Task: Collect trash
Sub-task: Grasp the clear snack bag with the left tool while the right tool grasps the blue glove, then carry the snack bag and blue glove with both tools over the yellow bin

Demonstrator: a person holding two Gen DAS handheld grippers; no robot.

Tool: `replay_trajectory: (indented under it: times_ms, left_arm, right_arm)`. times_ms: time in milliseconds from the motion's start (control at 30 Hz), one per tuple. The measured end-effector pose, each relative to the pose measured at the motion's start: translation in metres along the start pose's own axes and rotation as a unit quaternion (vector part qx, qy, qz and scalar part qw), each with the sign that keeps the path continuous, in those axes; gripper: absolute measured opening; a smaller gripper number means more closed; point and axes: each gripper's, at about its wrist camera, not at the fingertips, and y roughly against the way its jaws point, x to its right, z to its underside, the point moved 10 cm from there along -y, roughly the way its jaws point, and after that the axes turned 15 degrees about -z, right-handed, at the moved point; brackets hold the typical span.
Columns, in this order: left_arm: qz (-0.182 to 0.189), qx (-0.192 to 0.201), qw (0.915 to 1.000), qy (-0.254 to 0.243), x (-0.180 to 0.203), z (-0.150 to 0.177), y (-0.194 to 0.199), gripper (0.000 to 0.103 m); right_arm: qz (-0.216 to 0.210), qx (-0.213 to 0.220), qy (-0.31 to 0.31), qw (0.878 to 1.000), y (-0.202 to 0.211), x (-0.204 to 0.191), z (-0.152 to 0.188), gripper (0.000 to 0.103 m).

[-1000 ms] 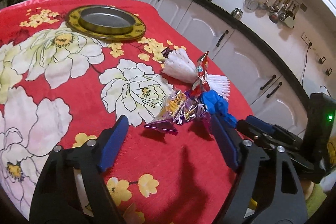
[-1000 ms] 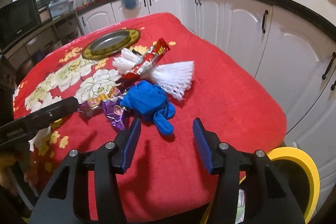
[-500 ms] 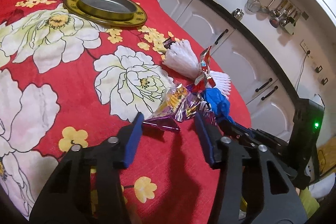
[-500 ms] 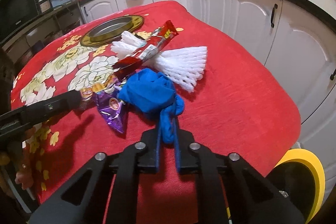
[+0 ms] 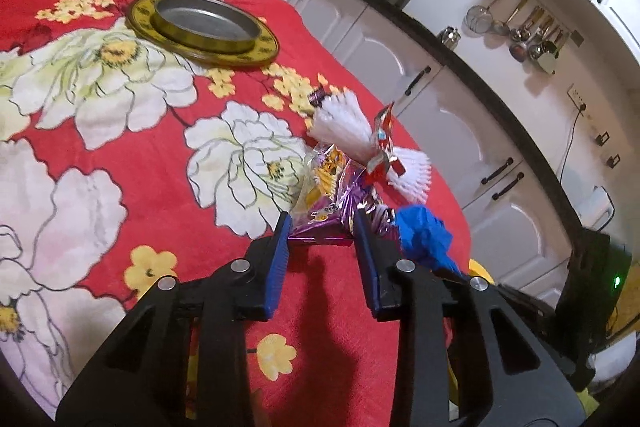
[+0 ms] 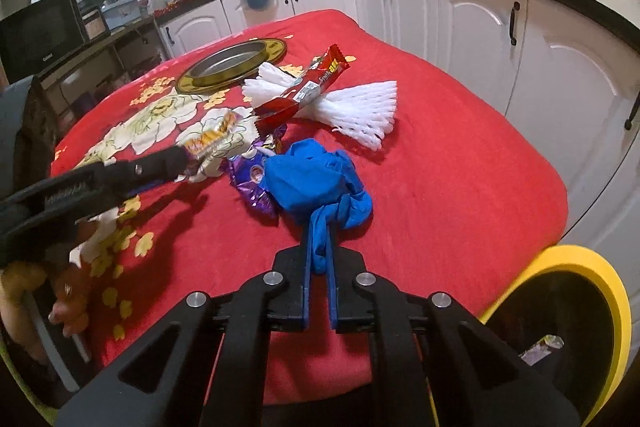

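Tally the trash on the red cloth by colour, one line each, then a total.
Blue glove: 1
White foam nets: 2
Red wrapper: 1
Purple wrapper: 1
Yellow wrapper: 1
Total: 6

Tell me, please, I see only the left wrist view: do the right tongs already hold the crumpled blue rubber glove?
Observer: Yes. The right tongs are shut on one dangling finger of the crumpled blue rubber glove.
Operator: Is the yellow-rimmed bin empty?
Observer: No. It stands beside the table's near edge, and a small wrapper scrap lies inside.
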Motion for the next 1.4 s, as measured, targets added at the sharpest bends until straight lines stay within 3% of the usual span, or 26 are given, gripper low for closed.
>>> replay_trajectory:
  times_ms: [533, 1400]
  left_arm:
    - [0.009, 0.054, 0.9978, -0.036, 0.025, -0.014, 0.039, 0.025]
    - [0.044, 0.089, 0.988, -0.119, 0.083, 0.004, 0.079, 0.025]
  right_arm:
    - [0.002, 0.041, 0.005, 0.999, 0.046, -0.015, -0.004, 0.006]
    - [0.027, 0.106, 0.0, 0.994, 0.12, -0.014, -0.013, 0.006]
